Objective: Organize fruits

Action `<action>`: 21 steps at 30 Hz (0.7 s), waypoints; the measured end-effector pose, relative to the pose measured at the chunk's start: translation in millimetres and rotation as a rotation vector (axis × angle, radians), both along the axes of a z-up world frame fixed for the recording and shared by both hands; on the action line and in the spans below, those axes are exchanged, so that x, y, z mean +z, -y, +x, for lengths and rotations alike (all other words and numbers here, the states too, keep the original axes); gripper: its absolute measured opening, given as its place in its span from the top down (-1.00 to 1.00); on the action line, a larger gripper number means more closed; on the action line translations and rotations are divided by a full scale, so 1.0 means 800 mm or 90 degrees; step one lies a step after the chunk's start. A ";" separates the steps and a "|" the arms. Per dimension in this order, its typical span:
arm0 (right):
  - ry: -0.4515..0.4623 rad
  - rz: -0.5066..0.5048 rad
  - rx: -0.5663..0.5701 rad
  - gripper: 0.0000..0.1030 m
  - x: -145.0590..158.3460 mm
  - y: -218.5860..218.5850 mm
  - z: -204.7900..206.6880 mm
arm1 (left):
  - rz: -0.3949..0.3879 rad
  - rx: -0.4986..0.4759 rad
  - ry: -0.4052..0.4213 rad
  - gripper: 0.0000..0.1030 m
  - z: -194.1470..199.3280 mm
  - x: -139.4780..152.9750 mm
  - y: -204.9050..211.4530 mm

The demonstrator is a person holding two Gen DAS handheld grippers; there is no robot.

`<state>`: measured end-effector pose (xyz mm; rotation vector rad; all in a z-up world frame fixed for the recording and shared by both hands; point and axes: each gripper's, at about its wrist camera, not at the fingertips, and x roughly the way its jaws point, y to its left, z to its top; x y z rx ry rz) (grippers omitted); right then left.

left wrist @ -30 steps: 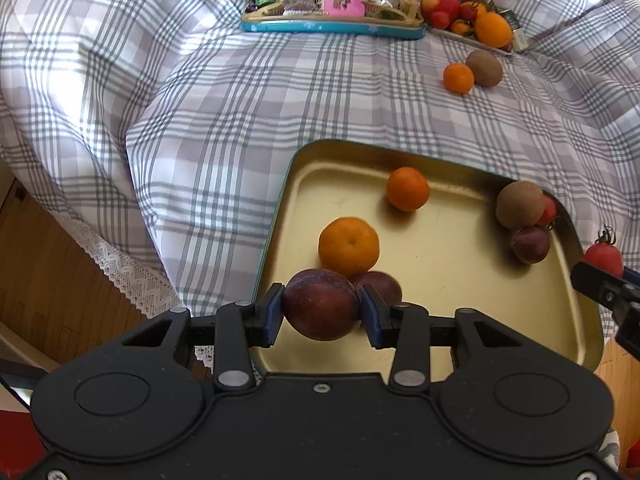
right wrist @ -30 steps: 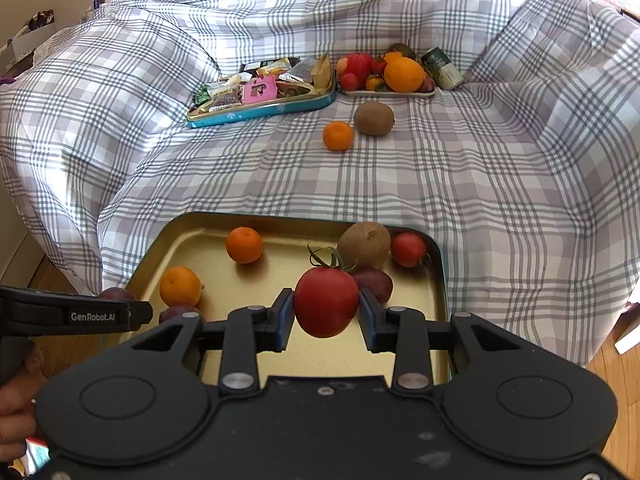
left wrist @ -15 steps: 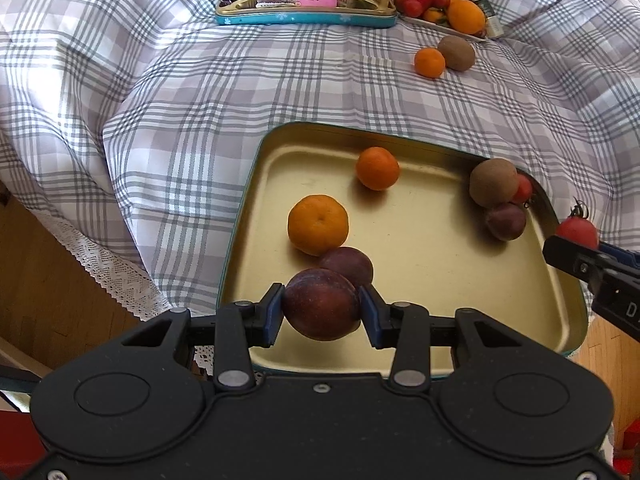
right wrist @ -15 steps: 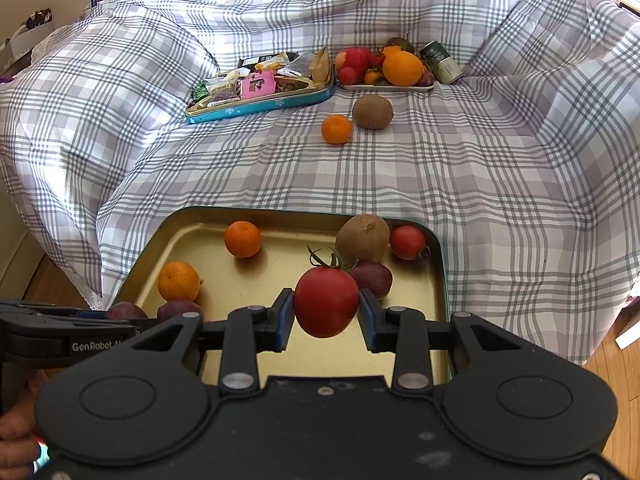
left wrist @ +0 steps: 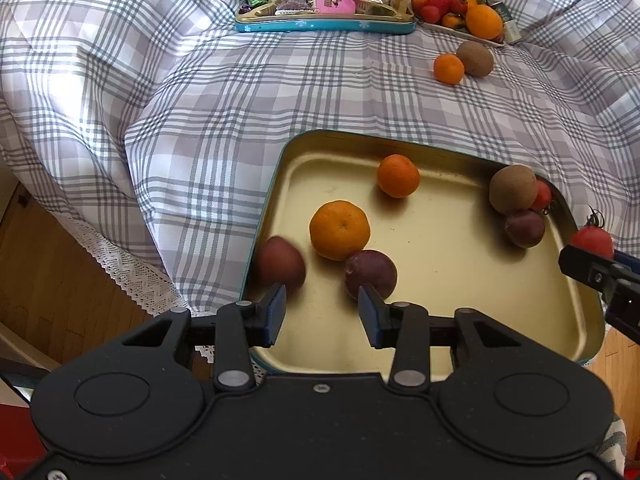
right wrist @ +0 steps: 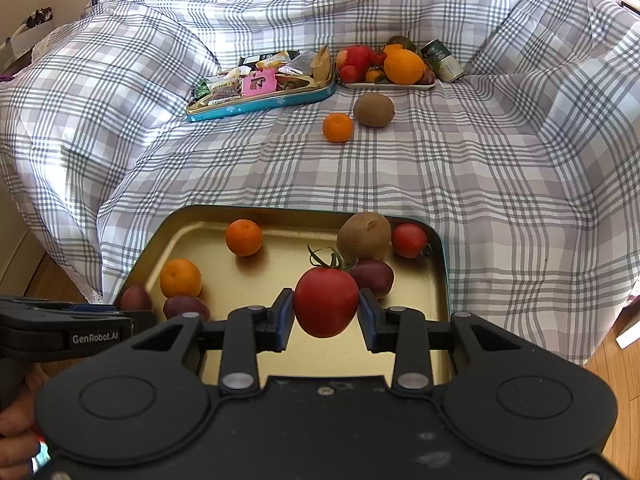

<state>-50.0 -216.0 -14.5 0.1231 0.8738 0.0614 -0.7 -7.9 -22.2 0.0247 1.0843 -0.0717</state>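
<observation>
While the left gripper (left wrist: 321, 312) hangs over the near edge of the gold tray (left wrist: 448, 332) with its jaws spread and nothing between them, a blurred dark plum (left wrist: 280, 265) sits at the tray's 8 o'clock rim, apparently just let go and not yet settled. The right gripper (right wrist: 325, 318) has its jaws clamped on a stemmed tomato (right wrist: 326, 301), held above the tray's near right part. Already in the tray are two mandarins (left wrist: 340, 229) toward 10 o'clock, a second plum (left wrist: 371, 274) touching the nearer mandarin, and at 2 o'clock a cluster of a kiwi (right wrist: 363, 237), a small tomato (right wrist: 409, 240) and a third plum (right wrist: 374, 278). Judging by this, the gathering is well along: the held tomato probably belongs with the 2 o'clock cluster. Left out on the checked cloth (right wrist: 460, 168) are a loose mandarin (right wrist: 338, 127) and a loose kiwi (right wrist: 373, 109), touching or nearly so, well beyond the tray; farther back a small plate of fruit (right wrist: 386, 85) stands beside a tin of wrapped sweets (right wrist: 260, 98).
</observation>
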 end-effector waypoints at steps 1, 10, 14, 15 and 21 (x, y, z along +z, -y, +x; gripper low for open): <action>-0.001 0.000 0.000 0.30 0.000 0.000 0.000 | 0.005 0.001 0.000 0.04 0.000 0.000 0.000; -0.012 -0.007 0.024 0.29 -0.003 -0.006 0.000 | 0.029 0.000 -0.001 0.04 -0.001 -0.002 0.003; -0.022 -0.015 0.046 0.29 -0.007 -0.013 -0.001 | 0.030 -0.002 0.001 0.04 -0.001 -0.001 0.004; -0.024 -0.018 0.053 0.29 -0.007 -0.014 -0.002 | 0.031 -0.001 0.000 0.05 -0.001 -0.001 0.004; -0.041 -0.036 0.098 0.29 -0.013 -0.027 -0.004 | 0.033 0.000 -0.009 0.05 0.001 -0.003 0.003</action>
